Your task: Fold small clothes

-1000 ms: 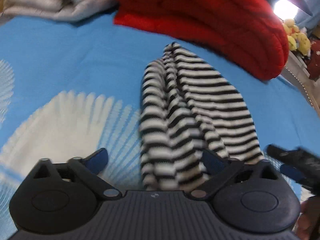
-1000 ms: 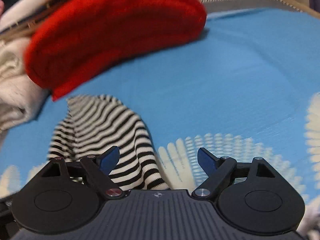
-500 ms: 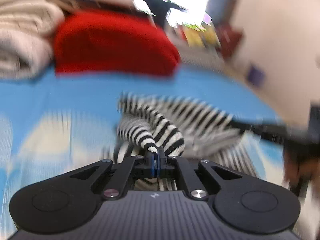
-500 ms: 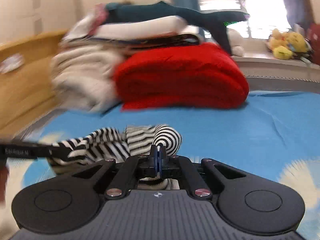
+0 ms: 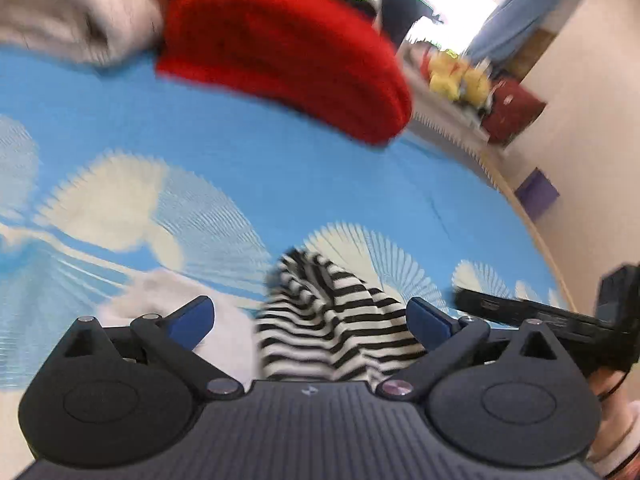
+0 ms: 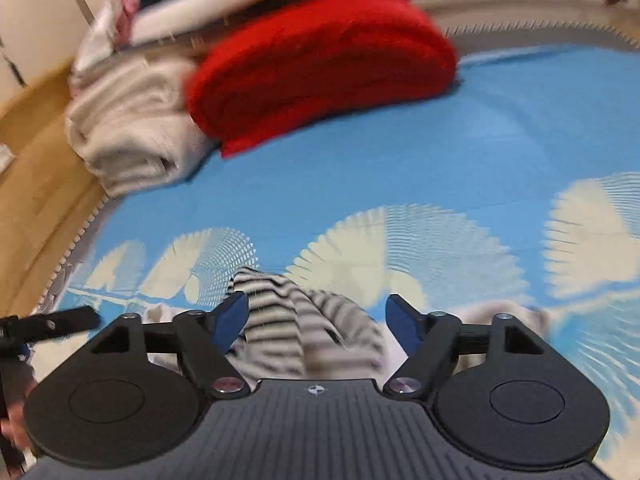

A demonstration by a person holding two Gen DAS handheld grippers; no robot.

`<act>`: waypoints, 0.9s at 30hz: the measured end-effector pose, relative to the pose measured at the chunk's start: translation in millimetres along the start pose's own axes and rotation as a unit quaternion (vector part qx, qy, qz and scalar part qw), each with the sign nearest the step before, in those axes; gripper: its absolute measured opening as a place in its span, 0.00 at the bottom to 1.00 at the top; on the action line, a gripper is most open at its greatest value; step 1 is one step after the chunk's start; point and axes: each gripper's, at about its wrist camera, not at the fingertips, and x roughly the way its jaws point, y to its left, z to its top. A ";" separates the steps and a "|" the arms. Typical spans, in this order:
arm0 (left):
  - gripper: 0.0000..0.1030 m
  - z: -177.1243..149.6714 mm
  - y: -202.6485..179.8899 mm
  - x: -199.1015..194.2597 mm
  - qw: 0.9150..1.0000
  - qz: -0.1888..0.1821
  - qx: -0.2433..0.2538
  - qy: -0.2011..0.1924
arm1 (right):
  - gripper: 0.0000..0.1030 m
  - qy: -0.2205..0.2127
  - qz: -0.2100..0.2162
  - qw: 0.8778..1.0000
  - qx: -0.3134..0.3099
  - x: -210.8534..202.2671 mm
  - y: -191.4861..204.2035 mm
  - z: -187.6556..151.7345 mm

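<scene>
Bedspread [image 5: 248, 168] blue with white fans, red blanket [image 5: 288, 48]

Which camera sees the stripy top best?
The left wrist view. There the stripy top is sharper, its black and white stripes clear between the open tool's fingers. The right wrist view also shows it between open fingers, but blurred, with smeared stripes.
</scene>
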 end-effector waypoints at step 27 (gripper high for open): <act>0.99 -210.9 19.1 -182.9 0.989 0.075 0.123 -0.021 | 0.75 0.041 -0.010 0.988 -0.145 -173.7 18.5 -225.7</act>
